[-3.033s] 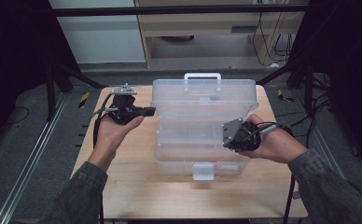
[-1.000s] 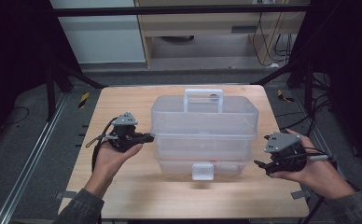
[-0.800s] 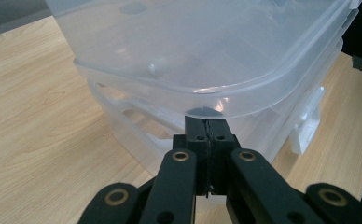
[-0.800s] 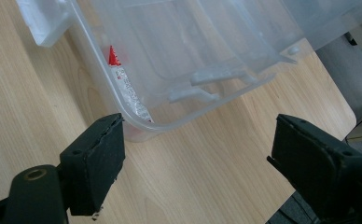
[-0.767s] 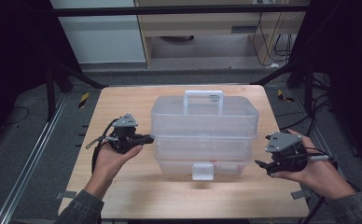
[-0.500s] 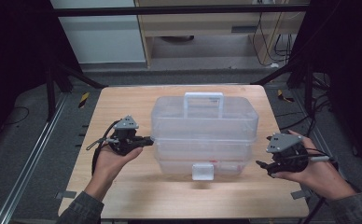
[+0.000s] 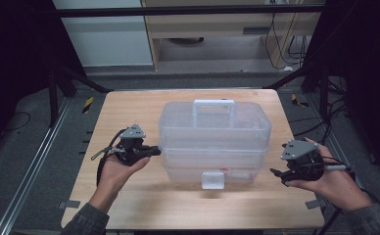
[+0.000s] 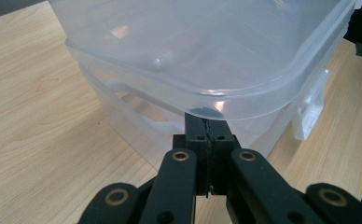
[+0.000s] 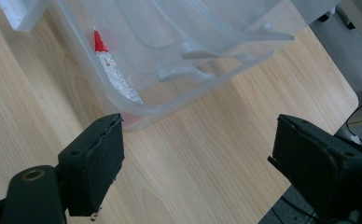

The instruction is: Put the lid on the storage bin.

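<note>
In the high view, the clear plastic box (image 7: 215, 139) stands on the table (image 7: 129, 107) between the left gripper (image 7: 154, 151) and the right gripper (image 7: 277, 175).

In the left gripper view, the 2 jaws are pressed together, tips at the box's lid rim.

In the right gripper view, the jaws are wide apart and hold nothing; the box corner is just ahead of the left finger (image 9: 97, 163), with a red-capped tube (image 9: 111, 70) inside.

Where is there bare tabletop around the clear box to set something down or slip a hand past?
Bare wood runs along the table's far edge behind the clear box, and along the near edge in front of its latch. It is crowded at the box's sides: the shut left gripper sits against its left wall, and the open right gripper hovers just off its right corner.
</note>
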The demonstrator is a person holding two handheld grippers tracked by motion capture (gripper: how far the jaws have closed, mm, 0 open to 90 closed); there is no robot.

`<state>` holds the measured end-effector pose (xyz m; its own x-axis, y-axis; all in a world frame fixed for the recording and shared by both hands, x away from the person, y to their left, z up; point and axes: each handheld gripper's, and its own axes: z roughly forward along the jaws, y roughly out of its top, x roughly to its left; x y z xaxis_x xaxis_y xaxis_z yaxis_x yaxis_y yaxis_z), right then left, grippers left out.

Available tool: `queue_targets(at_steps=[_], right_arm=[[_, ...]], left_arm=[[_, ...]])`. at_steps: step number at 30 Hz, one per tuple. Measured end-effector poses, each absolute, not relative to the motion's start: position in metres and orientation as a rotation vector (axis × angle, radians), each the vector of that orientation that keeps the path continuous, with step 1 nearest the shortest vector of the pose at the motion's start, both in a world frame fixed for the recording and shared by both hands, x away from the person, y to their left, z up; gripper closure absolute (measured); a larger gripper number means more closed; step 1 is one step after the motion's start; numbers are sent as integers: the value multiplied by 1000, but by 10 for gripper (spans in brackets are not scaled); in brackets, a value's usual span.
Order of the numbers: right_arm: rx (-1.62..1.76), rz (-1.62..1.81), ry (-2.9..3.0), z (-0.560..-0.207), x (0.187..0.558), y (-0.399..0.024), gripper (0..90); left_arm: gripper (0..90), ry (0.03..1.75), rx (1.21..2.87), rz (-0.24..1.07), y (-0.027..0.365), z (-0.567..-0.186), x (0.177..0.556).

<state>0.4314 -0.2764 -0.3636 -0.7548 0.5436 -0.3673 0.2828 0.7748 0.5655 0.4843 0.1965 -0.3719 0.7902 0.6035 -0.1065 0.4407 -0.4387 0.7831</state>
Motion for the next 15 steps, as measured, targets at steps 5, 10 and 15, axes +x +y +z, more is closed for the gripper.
queue_targets(at_steps=[5,10,15], right_arm=[[638,658,2435,-366,431,-281,165],[654,658,2428,-369,430,-284,164],[676,661,2419,-373,431,-289,164]], left_arm=[[899,773,2102,233,197,-375,483],[899,774,2105,227,198,-379,484],[899,776,2106,225,198,-381,484]])
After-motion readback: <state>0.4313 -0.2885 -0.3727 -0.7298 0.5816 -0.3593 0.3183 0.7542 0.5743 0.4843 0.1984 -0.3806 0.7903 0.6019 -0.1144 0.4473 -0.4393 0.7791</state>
